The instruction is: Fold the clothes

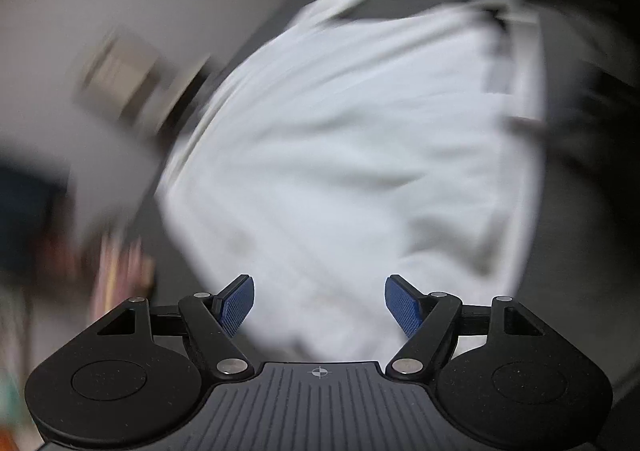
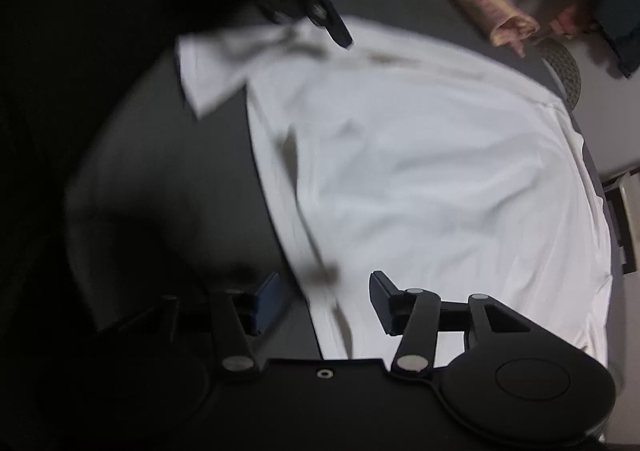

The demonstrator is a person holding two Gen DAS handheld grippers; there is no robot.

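Hovering over white shirt spread flat on dark table. Right gripper jaws wide, empty, straddling the shirt's near side edge, which runs away ahead. Left gripper also wide, empty, above cloth. Right looks nearer that edge.

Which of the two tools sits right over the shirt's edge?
The right tool: the white shirt's edge runs between its open fingers, dark table on one side. The left tool, also open, hovers over plain cloth.
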